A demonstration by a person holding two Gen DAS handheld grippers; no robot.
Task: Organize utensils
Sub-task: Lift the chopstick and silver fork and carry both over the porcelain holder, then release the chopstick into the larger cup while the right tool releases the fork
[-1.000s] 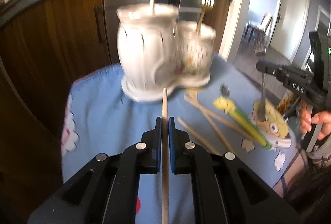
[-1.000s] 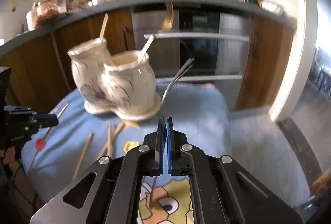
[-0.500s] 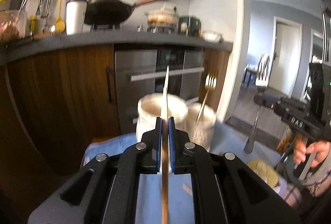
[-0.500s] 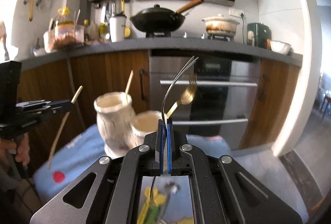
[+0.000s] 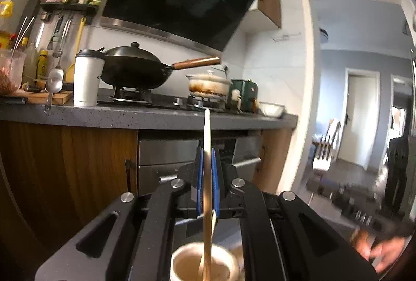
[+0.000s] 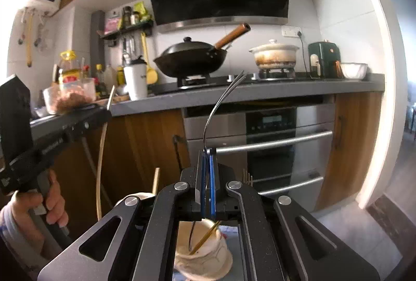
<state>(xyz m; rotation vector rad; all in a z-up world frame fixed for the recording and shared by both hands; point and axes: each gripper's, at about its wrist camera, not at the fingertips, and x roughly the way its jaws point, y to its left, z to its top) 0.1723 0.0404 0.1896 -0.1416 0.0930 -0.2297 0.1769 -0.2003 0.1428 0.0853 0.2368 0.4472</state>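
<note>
Left tool point(image 5: 207, 164) pinching an upright wooden chopstick point(image 5: 207, 140), its lower end over a cream ceramic holder point(image 5: 202, 264), right tool point(image 6: 206, 166) pressed tight on a silver fork point(image 6: 221, 101), tines up, over the holder's other cup point(image 6: 205, 255), kitchen counter point(image 6: 260, 91) beyond

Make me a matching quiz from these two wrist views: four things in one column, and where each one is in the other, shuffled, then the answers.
Things:
1. chopstick
2. metal fork
3. black wok
4. white tumbler

Places:
A. on the stove burner
B. clamped in the right hand-held gripper
C. on the countertop, left of the wok
D. clamped in the left hand-held gripper

Pairs: 1-D, 2-B, 3-A, 4-C
</note>
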